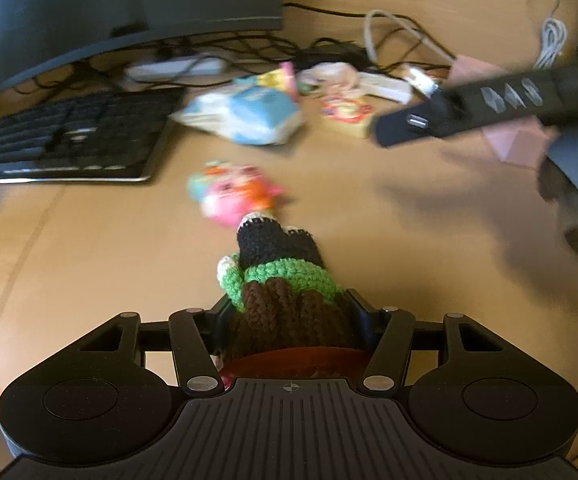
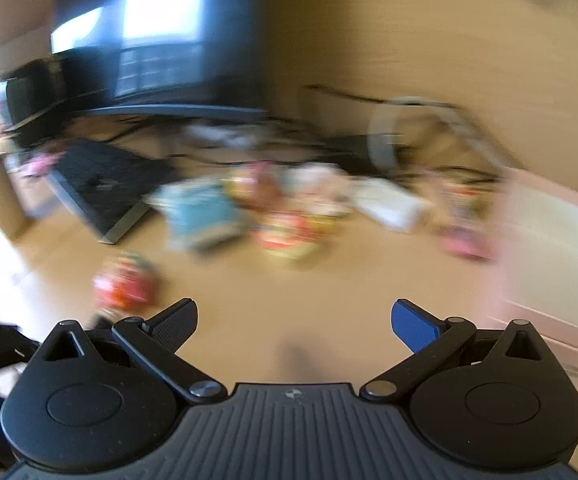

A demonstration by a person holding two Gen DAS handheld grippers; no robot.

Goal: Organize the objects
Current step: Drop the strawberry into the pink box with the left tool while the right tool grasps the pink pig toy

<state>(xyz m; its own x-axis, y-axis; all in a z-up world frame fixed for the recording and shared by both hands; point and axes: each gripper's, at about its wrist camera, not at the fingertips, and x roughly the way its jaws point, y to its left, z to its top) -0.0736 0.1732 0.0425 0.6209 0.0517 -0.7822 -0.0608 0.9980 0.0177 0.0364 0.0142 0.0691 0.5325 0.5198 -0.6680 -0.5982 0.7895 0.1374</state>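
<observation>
My left gripper (image 1: 291, 314) is shut on a crochet doll (image 1: 285, 272) with brown hair, a green band and a black top. The doll sticks out forward between the fingers, above the wooden desk (image 1: 369, 240). Just beyond it lies a pink and orange toy (image 1: 233, 192). My right gripper (image 2: 293, 316) is open over bare desk with nothing between its fingers. The right wrist view is heavily blurred. The same toy (image 2: 123, 284) shows there, red and pink, ahead to the left.
A keyboard (image 1: 69, 136) and a monitor (image 1: 121, 8) stand at the left. Behind the toy lie a blue-white packet (image 1: 249, 116), a red-yellow toy (image 1: 345, 112) and tangled cables (image 1: 393, 28). A blurred black device (image 1: 489, 108) reaches in from the right. A pink box (image 2: 549, 240) is at the right.
</observation>
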